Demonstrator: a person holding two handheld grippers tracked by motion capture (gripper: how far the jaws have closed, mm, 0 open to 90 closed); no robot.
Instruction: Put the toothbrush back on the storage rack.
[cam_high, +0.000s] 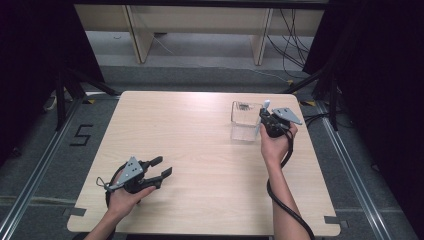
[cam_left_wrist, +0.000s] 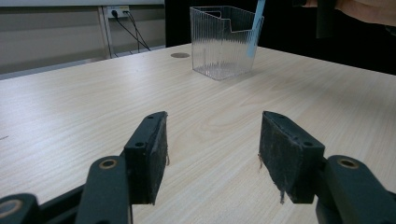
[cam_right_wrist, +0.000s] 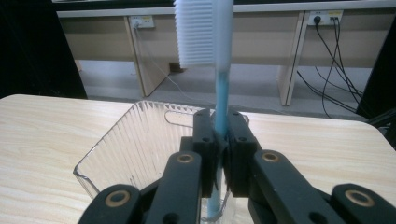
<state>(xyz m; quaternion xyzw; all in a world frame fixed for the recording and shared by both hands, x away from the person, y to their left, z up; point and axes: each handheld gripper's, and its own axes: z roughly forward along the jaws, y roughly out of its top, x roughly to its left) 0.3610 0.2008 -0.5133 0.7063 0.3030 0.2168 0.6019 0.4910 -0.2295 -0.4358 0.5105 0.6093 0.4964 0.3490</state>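
Right tool (cam_right_wrist: 219, 154) pinches upright toothbrush (cam_right_wrist: 219, 93), seemingly over clear bin (cam_right_wrist: 126, 140); left tool (cam_left_wrist: 212, 154) spread

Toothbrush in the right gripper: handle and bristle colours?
Toothbrush: light blue handle, white bristles. Clearest in the right gripper view.

Between my right claw's (cam_right_wrist: 219, 154) black jaws stands a toothbrush (cam_right_wrist: 220, 116) with a light blue handle and white bristles above them. Just below sits a clear, ribbed container (cam_right_wrist: 135, 144). The table (cam_right_wrist: 46, 140) under both is pale wood grain. My left claw (cam_left_wrist: 212, 154) is black too, its dark pads frayed.
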